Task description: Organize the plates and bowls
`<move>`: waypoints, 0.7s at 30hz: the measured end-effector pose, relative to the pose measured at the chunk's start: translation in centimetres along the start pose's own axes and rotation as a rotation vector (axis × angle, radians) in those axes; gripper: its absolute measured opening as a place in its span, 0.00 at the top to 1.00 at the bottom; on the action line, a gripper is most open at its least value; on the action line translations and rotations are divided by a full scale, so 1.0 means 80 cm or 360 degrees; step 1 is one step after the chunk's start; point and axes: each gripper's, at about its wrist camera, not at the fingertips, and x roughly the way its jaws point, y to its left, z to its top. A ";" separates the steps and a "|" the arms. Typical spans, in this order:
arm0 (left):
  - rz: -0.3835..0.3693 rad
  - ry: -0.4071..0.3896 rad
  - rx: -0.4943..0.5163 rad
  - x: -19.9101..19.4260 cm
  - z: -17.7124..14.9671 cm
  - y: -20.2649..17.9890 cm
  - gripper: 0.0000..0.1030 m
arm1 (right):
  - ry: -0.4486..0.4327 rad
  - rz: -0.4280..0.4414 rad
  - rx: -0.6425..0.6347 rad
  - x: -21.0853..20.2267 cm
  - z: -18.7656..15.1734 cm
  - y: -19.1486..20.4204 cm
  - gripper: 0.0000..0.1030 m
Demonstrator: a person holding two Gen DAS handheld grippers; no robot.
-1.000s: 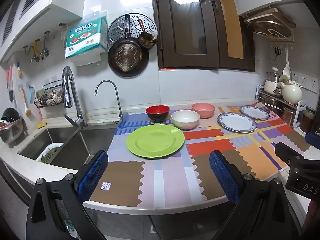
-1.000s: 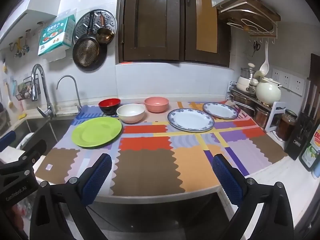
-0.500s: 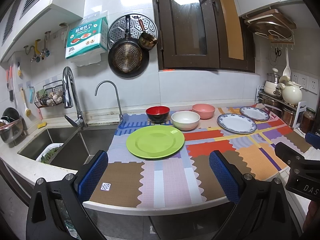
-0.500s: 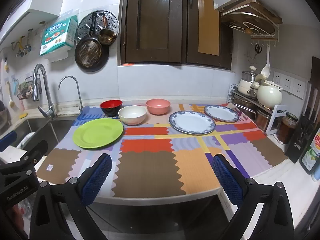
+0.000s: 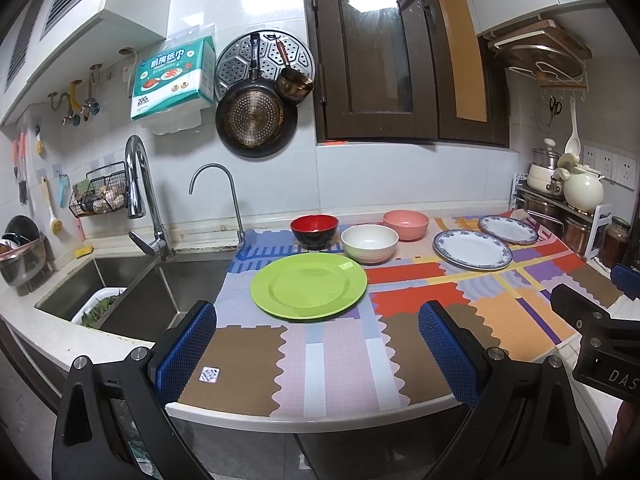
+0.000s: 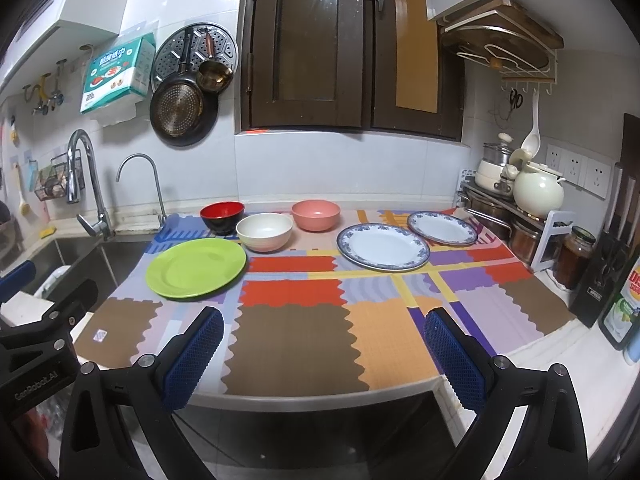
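On the patchwork mat [image 5: 332, 364] [image 6: 292, 344] lies a green plate [image 5: 309, 285] [image 6: 196, 267]. Behind it stand a red-and-black bowl [image 5: 315, 230] [image 6: 222, 216], a cream bowl [image 5: 369, 242] [image 6: 264, 231] and a pink bowl [image 5: 405, 224] [image 6: 316, 215]. Two blue-rimmed white plates sit to the right, the nearer [image 5: 473, 249] [image 6: 383, 246] and the farther [image 5: 509, 229] [image 6: 442, 227]. My left gripper [image 5: 316, 352] hangs open at the counter's front edge, short of the green plate. My right gripper [image 6: 320, 354] is open too, over the front of the mat, holding nothing.
A steel sink [image 5: 132, 288] with a tall faucet [image 5: 138, 196] lies left of the mat. Pots, a cream kettle [image 6: 538, 192] and a jar [image 6: 576, 250] crowd a rack at the right. A knife block [image 6: 608, 276] stands at the far right. Pans hang on the wall.
Both grippers have crept slightly toward the counter. The dishes have not moved and both sets of jaws stay apart.
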 end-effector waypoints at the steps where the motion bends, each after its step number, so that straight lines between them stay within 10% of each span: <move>1: 0.0002 -0.0001 0.0000 0.000 0.000 -0.001 0.00 | -0.0002 -0.0002 -0.0001 0.000 0.001 0.000 0.01; 21: 0.0010 0.0011 -0.0005 0.001 0.000 0.003 0.00 | -0.0005 0.0012 -0.0011 0.000 0.005 0.000 0.01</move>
